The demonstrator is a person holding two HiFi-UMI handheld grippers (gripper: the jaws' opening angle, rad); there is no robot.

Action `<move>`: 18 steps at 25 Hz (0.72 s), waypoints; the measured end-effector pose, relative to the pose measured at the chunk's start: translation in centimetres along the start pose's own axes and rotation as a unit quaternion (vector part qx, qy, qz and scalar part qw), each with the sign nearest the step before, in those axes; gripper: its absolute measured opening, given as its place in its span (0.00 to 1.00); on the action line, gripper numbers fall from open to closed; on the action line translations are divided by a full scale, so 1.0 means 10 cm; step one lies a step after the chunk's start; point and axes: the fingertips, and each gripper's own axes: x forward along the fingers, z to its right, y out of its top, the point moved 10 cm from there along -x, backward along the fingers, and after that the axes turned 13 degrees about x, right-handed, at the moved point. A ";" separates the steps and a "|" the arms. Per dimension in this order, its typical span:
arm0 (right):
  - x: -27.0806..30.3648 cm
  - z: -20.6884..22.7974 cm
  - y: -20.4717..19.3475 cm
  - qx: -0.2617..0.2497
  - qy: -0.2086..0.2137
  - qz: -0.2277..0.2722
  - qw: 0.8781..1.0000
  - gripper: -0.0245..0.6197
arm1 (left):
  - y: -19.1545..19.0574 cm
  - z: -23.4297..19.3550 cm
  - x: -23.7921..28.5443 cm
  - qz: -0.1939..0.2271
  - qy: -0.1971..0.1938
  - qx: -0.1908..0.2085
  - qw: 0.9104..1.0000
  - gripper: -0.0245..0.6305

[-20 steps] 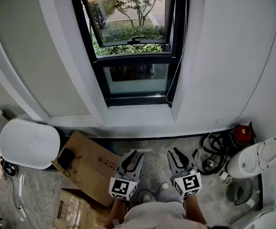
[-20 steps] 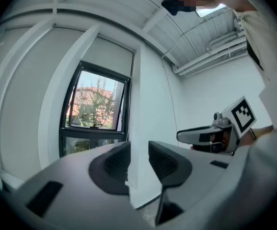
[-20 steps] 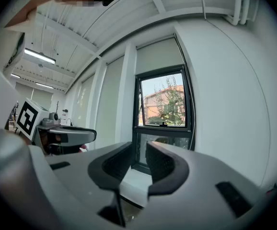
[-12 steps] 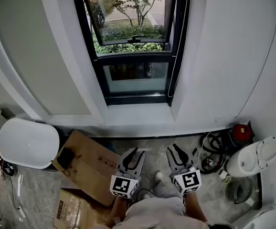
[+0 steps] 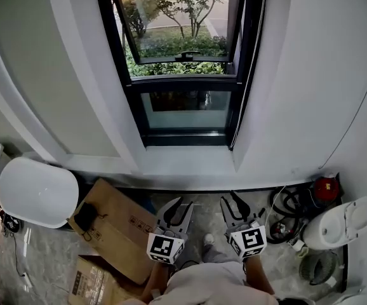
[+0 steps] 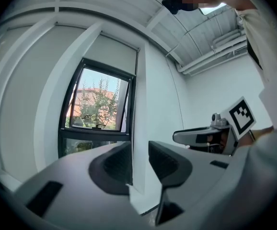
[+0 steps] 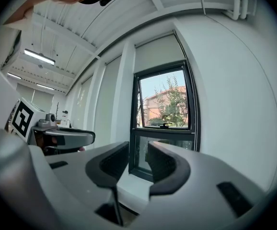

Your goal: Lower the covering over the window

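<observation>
A black-framed window (image 5: 183, 75) stands ahead, its upper sash tilted open onto trees. Its pale roller blind (image 6: 112, 51) is drawn up and covers only the top of the opening, as the right gripper view also shows (image 7: 160, 54). A thin pull cord (image 5: 235, 135) hangs along the frame's right side and ends in a loop near the sill. My left gripper (image 5: 176, 206) (image 6: 139, 157) and right gripper (image 5: 234, 203) (image 7: 137, 159) are held side by side, low and well short of the window. Both point at it and are open, with nothing between the jaws.
Flattened cardboard boxes (image 5: 117, 224) lie on the floor at my left, beside a white rounded object (image 5: 37, 191). At the right are a red machine with black hoses (image 5: 323, 189) and a white appliance (image 5: 342, 220). A white sill (image 5: 186, 161) juts out below the window.
The head view has shifted a little, so the window sits slightly lower and further right. Both grippers keep their places and stay open.
</observation>
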 end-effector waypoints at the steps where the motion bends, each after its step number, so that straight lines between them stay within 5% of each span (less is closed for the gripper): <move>1: 0.08 0.08 0.02 0.001 0.002 -0.001 1.000 0.22 | -0.01 -0.02 0.10 -0.002 0.001 0.001 1.000 0.22; 18: 0.99 1.31 0.32 0.027 0.021 -0.011 0.999 0.22 | 0.04 -0.17 1.57 -0.029 0.006 0.010 1.000 0.22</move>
